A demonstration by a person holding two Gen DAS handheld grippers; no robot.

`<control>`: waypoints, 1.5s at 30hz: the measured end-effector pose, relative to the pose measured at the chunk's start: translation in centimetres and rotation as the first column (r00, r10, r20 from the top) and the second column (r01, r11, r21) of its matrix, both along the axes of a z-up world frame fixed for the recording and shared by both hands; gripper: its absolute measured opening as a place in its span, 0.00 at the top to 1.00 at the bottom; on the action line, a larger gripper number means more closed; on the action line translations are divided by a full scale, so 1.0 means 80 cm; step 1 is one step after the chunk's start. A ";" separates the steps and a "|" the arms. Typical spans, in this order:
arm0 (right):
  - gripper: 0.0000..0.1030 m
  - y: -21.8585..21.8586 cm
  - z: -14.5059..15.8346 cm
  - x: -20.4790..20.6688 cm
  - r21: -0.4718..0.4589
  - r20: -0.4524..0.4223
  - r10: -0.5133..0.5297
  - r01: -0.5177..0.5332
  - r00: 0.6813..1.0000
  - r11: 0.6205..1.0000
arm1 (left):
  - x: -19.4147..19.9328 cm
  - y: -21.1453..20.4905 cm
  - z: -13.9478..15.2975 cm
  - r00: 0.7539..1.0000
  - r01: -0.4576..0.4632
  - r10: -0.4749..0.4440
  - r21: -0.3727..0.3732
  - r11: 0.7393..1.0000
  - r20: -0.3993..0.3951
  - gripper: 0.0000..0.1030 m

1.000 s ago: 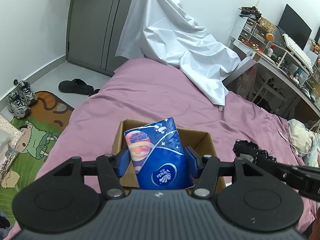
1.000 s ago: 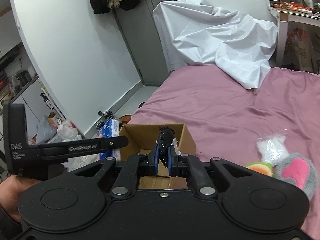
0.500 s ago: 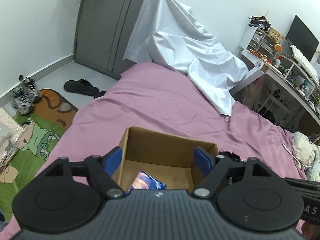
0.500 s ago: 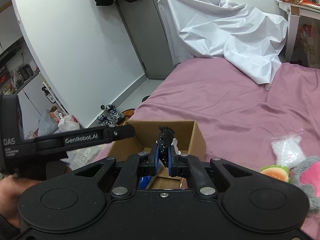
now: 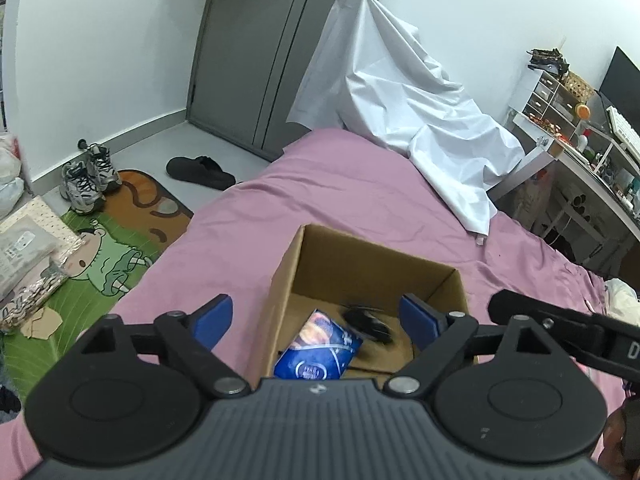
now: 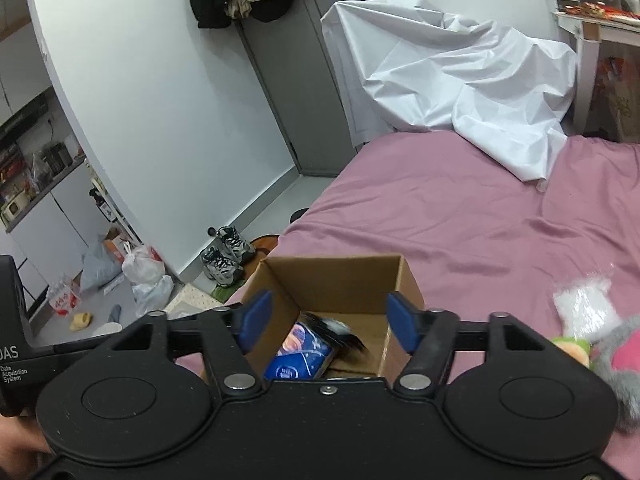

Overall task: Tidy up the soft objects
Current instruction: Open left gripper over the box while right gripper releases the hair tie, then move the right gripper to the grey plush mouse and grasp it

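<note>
On the floor at the left lie one cartoon-printed mat [image 5: 100,256], two grey lace-up sneakers [image 5: 86,174] and one flat black slipper [image 5: 200,172]. One bed with a smooth mauve sheet [image 5: 320,200] fills the middle, and one crumpled white cloth [image 5: 404,100] drapes over its far end. One open cardboard box [image 5: 320,258], plain brown and square-cornered, sits on the sheet. Inside it lie two soft things: one glossy blue tissue pack [image 5: 316,346], pillow-shaped, and beside it one blurred black frilly piece [image 5: 366,320], touching the pack. The left gripper [image 5: 316,314] hangs over the box, its jaws opening with nothing pressed between them. The right gripper [image 6: 326,318] hangs over the same box, jaws also opening and free of the things below. On the sheet at the right rest one clear crinkly bag of white stuff [image 6: 584,306], one green-and-orange plush [image 6: 572,350] and one grey-and-pink furry plush [image 6: 624,364], close together.
</note>
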State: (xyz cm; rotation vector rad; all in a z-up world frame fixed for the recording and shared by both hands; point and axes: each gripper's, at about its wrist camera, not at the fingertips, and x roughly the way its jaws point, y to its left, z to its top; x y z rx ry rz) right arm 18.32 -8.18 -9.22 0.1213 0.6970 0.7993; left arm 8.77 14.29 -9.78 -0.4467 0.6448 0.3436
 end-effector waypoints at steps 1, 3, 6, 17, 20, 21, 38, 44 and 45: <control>0.28 -0.004 0.000 -0.001 0.001 0.000 -0.006 0.006 1.000 1.000 | -0.003 -0.001 0.001 1.000 -0.005 0.005 -0.006 1.000 -0.007 0.13; 0.21 -0.015 0.000 -0.004 0.007 0.003 -0.020 0.020 1.000 1.000 | -0.010 -0.001 0.005 1.000 -0.020 0.020 -0.021 1.000 -0.006 0.13; 0.14 -0.032 0.001 -0.008 0.021 0.001 -0.035 0.035 0.999 0.999 | -0.019 -0.007 0.013 1.000 -0.018 0.018 -0.020 1.000 0.002 0.13; 0.04 -0.084 0.006 -0.015 0.003 0.008 -0.078 0.078 0.997 0.997 | -0.027 -0.047 0.045 0.999 0.025 -0.026 0.031 0.999 0.025 0.12; 0.02 -0.096 0.010 -0.019 0.009 0.011 -0.085 0.085 0.996 0.996 | -0.027 -0.056 0.049 0.999 0.029 -0.029 0.035 0.999 0.024 0.12; 0.02 -0.100 0.010 -0.019 0.010 0.012 -0.085 0.085 0.996 0.996 | -0.027 -0.059 0.050 0.999 0.034 -0.035 0.033 0.999 0.023 0.12; 0.00 -0.166 0.007 -0.016 -0.004 -0.016 -0.148 0.148 0.989 0.989 | -0.009 -0.104 0.064 0.980 0.198 -0.198 0.042 0.979 -0.005 0.12; 0.00 -0.187 -0.004 -0.008 -0.010 -0.025 -0.185 0.184 0.983 0.983 | 0.008 -0.125 0.063 0.963 0.271 -0.270 0.064 0.961 -0.025 0.12; 0.00 -0.190 -0.006 -0.007 -0.010 -0.027 -0.190 0.190 0.981 0.982 | 0.011 -0.128 0.061 0.960 0.279 -0.278 0.064 0.958 -0.031 0.12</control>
